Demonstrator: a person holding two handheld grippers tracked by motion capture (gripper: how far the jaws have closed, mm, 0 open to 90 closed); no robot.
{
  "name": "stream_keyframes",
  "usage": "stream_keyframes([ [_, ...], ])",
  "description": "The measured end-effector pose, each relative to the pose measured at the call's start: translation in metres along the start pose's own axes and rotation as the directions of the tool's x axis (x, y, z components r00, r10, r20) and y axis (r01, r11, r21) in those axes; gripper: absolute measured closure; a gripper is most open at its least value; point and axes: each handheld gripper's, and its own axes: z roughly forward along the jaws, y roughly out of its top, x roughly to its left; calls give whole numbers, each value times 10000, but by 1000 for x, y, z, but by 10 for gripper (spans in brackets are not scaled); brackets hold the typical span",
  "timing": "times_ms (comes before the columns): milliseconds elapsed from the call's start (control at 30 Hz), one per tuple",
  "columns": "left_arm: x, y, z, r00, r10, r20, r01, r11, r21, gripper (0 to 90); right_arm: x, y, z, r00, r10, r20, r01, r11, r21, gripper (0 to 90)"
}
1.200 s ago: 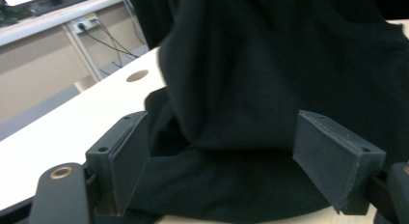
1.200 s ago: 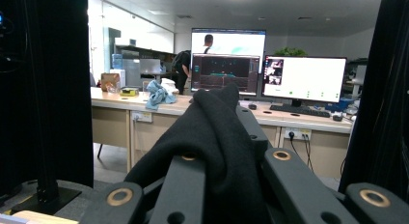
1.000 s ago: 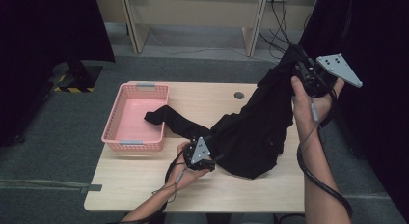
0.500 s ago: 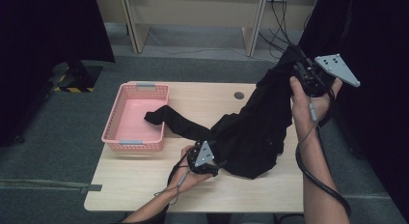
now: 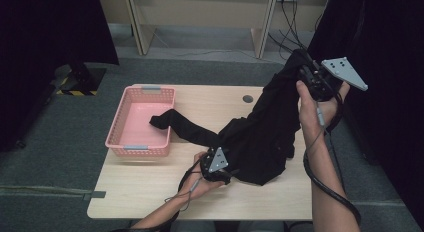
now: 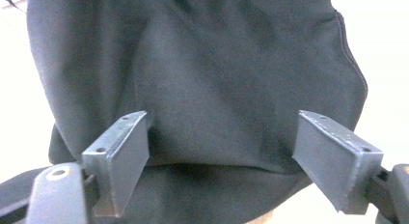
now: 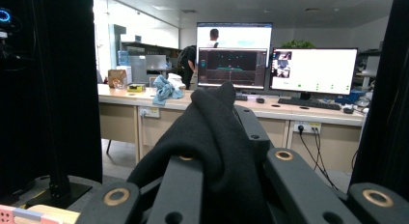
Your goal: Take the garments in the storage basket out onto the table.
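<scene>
Black cloth is pinched in the right gripper, whose jaws are closed tight on a bunched fold of the dark garment. In the right gripper view the fabric rides up between the two black jaws and spills over them. That hand is held high above the table's far right corner, likely so the garment hangs and its shape can be sorted out.

Left gripper sits low at the garment's near hem, just above the wooden table. Its jaws stand wide apart and have just been closing a little; in the left gripper view the cloth lies ahead of and partly between the fingers, but the pads are not pressing it. My reading: it is lining up for a second hold on the lower edge, so the piece can be stretched between two points.

Garment drapes from the raised right hand down to the tabletop, bulk resting right of centre. One long sleeve or leg trails left, its end over the rim of the pink basket, which sits at the table's left side, possibly where the garment is headed.
</scene>
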Motion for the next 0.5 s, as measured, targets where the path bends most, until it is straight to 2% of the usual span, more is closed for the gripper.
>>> stream_keyframes([
  [233, 2, 4, 8, 9998, 139, 169, -148, 9984, 545, 447, 5, -3, 1, 9998, 86, -190, -84, 9999, 96, 826],
  [400, -2, 3, 16, 9959, 897, 110, -904, 9898, 1103, 743, 9, -6, 3, 9994, 101, -338, -95, 9998, 181, 816],
  [467, -2, 2, 19, 9951, 979, 101, -984, 9876, 1223, 825, 10, -7, 3, 9992, 132, -388, -124, 9997, 205, 812],
  [500, -2, 3, 20, 9951, 985, 90, -989, 9886, 1132, 852, 10, -8, 3, 9991, 132, -414, -122, 9997, 234, 809],
])
